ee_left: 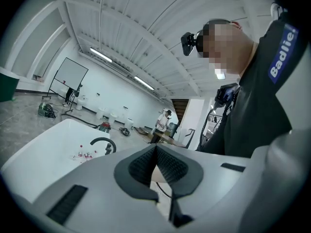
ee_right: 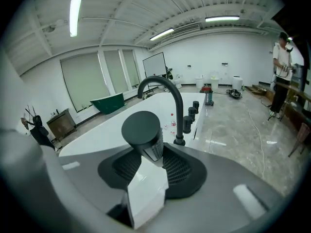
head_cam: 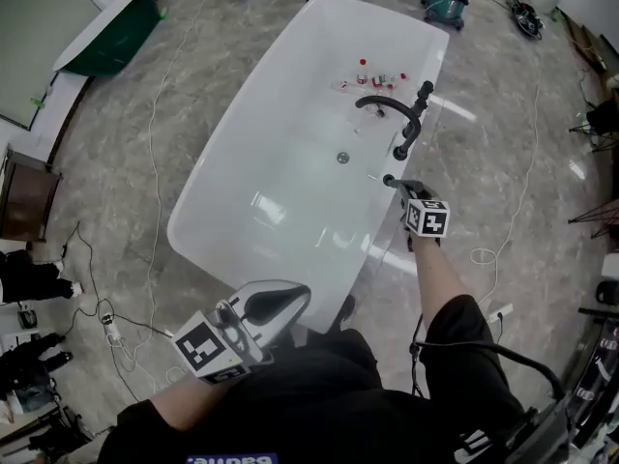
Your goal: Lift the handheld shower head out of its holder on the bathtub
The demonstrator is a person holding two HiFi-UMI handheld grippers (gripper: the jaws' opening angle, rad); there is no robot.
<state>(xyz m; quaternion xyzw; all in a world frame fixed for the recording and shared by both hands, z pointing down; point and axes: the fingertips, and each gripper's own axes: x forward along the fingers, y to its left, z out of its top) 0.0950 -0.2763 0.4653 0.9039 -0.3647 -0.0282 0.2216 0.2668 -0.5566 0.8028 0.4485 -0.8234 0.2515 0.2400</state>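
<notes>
1. Black ribbed pads of the right gripper (ee_right: 151,159) are pinched on the handheld shower head (ee_right: 141,127), a stubby black cylinder with a flat round cap. The pads bear on the knurled band just under that cap.
2. The head's long axis rises out of the jaws, crosswise to the way they point and tipped a little back toward the gripper's camera. Drawing it out should therefore mean pulling along that axis, upward, not dragging it sideways. No view shows the holder or a hose beneath it, so I cannot tell whether the head has cleared its seat.
3. In the head view this gripper and its load sit over the right-hand rim of the white bathtub (head_cam: 222,211), on the person's side of the arched black spout (head_cam: 387,102) and the knobs (head_cam: 424,91) beyond it.
4. The left gripper (ee_left: 155,152) has its jaws pressed together on nothing. It is held low by the person's body at the tub's near end, well apart from the fittings, so the right hand is the nearer one.
5. Inside the tub lie a few small red-capped bottles (head_cam: 363,66) below the spout, and the drain (head_cam: 342,158) sits mid-floor. No water is visible.
</notes>
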